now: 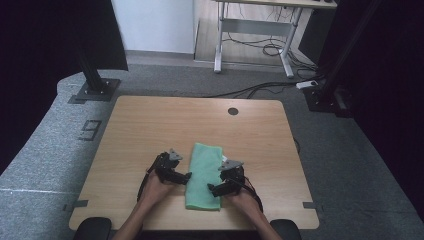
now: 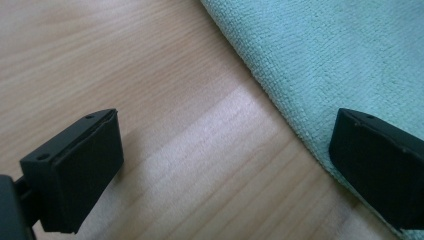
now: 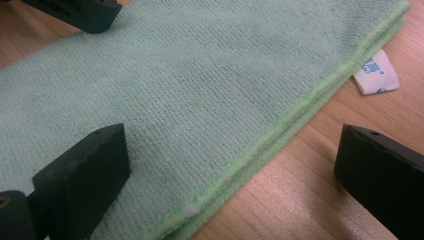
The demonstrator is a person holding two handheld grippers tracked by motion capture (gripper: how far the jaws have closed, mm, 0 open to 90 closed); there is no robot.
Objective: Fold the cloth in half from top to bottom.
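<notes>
— Where does it stand?

— On the light wooden rectangular surface (image 1: 150,125), the folded green microfibre cloth (image 1: 204,176) lies as a narrow strip near the front edge, between my tools. I judge one fold done and another left. The left gripper (image 1: 188,176) has its fingers (image 2: 75,170) spread wide over the cloth's left edge, clasping nothing; the right gripper (image 1: 211,188) likewise straddles the right edge.

— Anything the high view misses?

— The right gripper view shows stacked layers and a small white care label (image 3: 377,75).
</notes>
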